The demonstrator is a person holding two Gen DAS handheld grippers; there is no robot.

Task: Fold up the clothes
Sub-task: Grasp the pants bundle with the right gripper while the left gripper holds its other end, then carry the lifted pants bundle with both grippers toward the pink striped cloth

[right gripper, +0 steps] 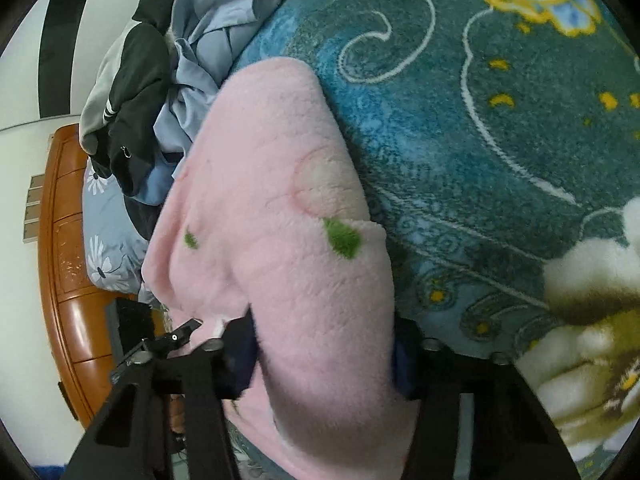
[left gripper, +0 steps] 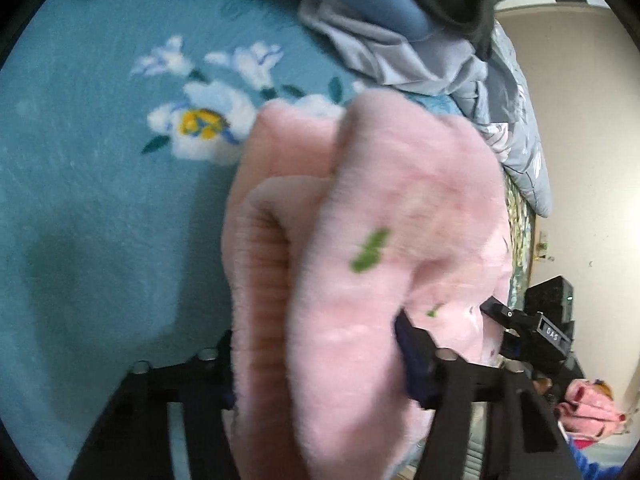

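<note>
A fluffy pink fleece garment (left gripper: 360, 220) with small green marks is bunched up over a teal flowered blanket (left gripper: 100, 180). In the left wrist view a thick fold of it fills my left gripper (left gripper: 320, 360), and both dark pads press into it. The right wrist view shows the same pink garment (right gripper: 280, 160) lying from the pile of clothes down into my right gripper (right gripper: 324, 360), whose pads squeeze it from both sides. The other gripper shows at each view's edge: the right one (left gripper: 520, 328) and the left one (right gripper: 160, 344), close together.
A heap of grey-blue and black clothes (right gripper: 160, 80) lies at the blanket's far side, with a flowered pillow (right gripper: 104, 256) by it. A wooden headboard (right gripper: 68, 260) and a pale wall (left gripper: 580, 140) border the bed. More pink cloth (left gripper: 588, 404) lies low on the right.
</note>
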